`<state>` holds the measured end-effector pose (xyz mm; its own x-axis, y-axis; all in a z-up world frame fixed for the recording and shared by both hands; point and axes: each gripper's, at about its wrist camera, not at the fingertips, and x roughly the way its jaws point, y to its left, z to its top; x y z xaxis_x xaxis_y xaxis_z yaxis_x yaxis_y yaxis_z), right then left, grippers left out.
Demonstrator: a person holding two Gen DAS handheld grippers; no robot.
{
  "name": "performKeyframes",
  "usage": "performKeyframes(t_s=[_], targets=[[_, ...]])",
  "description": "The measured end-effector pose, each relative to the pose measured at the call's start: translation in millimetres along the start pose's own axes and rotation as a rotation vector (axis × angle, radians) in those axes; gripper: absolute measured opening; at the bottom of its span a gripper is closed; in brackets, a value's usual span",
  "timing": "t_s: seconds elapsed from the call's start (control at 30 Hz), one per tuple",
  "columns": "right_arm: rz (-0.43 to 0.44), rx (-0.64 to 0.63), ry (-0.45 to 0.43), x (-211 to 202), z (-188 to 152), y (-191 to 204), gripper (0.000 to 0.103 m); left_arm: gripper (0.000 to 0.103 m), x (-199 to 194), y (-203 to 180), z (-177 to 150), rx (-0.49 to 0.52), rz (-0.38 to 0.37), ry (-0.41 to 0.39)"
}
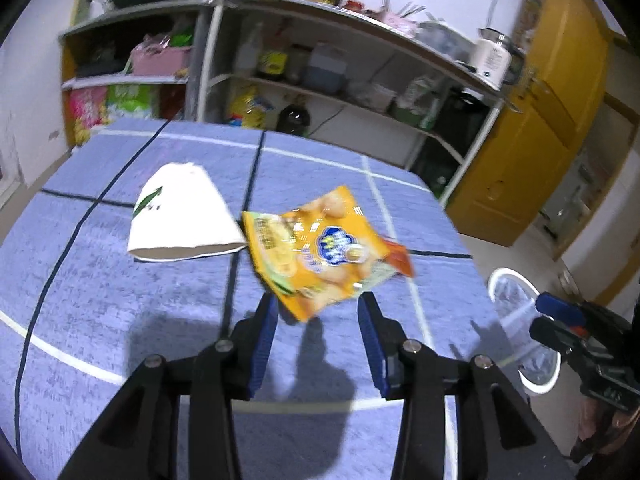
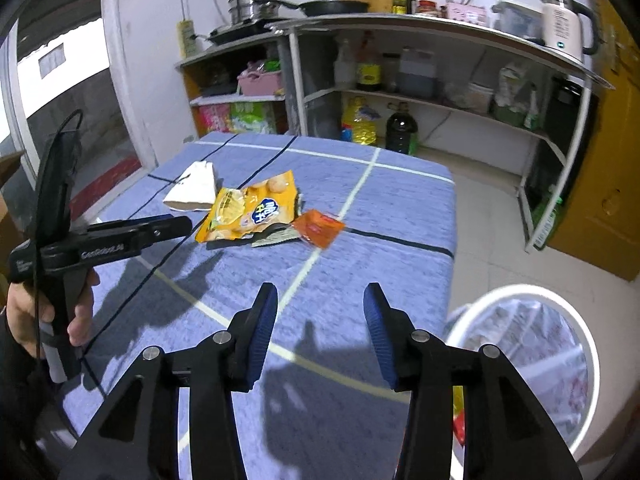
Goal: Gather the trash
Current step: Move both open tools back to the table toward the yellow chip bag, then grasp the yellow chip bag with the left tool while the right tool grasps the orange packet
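- Left gripper (image 1: 316, 312): fingers stand parted with nothing pressed between them; the near corner of the yellow snack bag (image 1: 316, 248) shows in the gap but touches neither pad.
- Right gripper (image 2: 320, 320): fingers stand parted and empty, above bare cloth on the counter (image 2: 380, 216).
- Key relation: the yellow snack bag lies directly ahead of the left fingers and just beyond their tips. The right fingers are well short of it. The left hand is judged the nearer one for the pickup.
- Long axis of the yellow snack bag: it runs diagonally across the left gripper's view, from the lower left corner to the upper right.
- Orange sachet (image 2: 318, 227): touches the right edge of the yellow snack bag, on the side toward the right gripper.
- Flattened white paper cup (image 1: 180, 216): lies just left of the yellow snack bag, its crushed mouth almost meeting the bag's edge.
- Bin (image 2: 586, 344): stands on the floor, off the counter edge to the right of the yellow snack bag and beside the right gripper. It has a white rim and a clear liner. Its contents cannot be determined.
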<state>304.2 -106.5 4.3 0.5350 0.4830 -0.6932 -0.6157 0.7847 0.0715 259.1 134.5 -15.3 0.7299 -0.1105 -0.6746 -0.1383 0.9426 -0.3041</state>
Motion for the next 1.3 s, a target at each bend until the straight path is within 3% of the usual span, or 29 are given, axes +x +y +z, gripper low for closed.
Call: performKeyframes(t_s=[0.33, 0.6, 0.67, 0.73, 0.8, 1.0, 1.3], targets=[[0.022, -0.033, 0.066, 64, 29, 4, 0.046, 0.043, 45, 11, 17, -0.018, 0.03, 0.042], [0.032, -0.038, 0.106, 100, 35, 0, 0.046, 0.043, 68, 9, 22, 0.017, 0.102, 0.057], [0.034, -0.032, 0.11, 106, 36, -2, 0.046, 0.034, 70, 6, 23, 0.028, 0.11, 0.06], [0.037, -0.025, 0.115, 112, 38, -3, 0.046, 0.014, 73, 2, 24, 0.046, 0.122, 0.069], [0.04, -0.02, 0.121, 117, 40, -3, 0.046, 0.003, 74, 1, 24, 0.05, 0.113, 0.077], [0.066, 0.035, 0.129, 130, 49, -7, 0.046, 0.0, 69, 3, 23, 0.054, 0.104, 0.067], [0.081, 0.15, 0.149, 150, 60, -15, 0.046, 0.0, 34, 5, 28, 0.086, 0.077, -0.015]])
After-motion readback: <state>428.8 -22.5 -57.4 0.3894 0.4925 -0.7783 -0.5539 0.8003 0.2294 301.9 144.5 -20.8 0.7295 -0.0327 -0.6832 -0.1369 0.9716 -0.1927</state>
